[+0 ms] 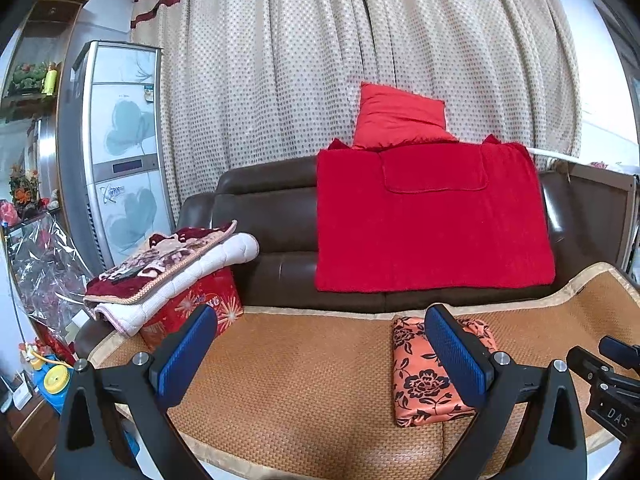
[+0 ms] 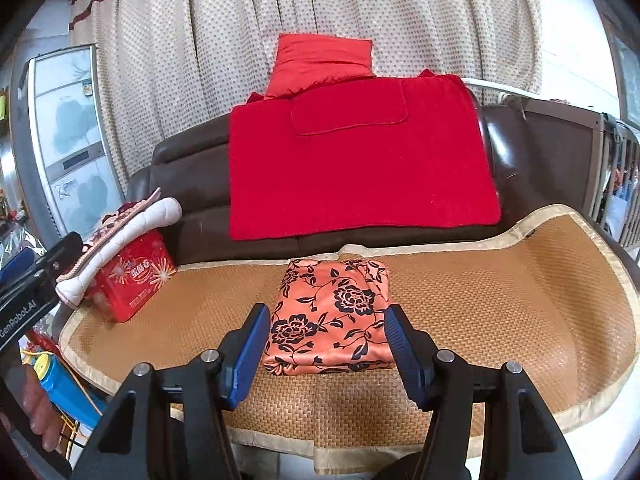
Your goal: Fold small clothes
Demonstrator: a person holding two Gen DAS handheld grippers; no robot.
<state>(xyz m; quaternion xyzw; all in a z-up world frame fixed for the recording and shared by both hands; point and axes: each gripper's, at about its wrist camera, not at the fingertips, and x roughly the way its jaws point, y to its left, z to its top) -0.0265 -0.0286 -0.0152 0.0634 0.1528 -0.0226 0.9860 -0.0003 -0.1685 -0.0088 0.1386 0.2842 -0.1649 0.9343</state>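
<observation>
An orange garment with black flowers [image 2: 332, 314] lies folded into a compact rectangle on the woven mat [image 2: 500, 304] of the sofa seat. It also shows in the left wrist view [image 1: 422, 388], partly behind the right finger. My right gripper [image 2: 326, 354] is open and empty, just in front of the garment, its blue pads either side of the near edge without touching. My left gripper [image 1: 320, 354] is open and empty above the mat, left of the garment.
A red box [image 2: 134, 286] with folded blankets [image 2: 120, 236] on top stands at the mat's left end. A red blanket [image 2: 360, 168] and red pillow [image 2: 320, 62] lie on the brown sofa back. A cabinet [image 1: 116, 152] stands at the left, curtains behind.
</observation>
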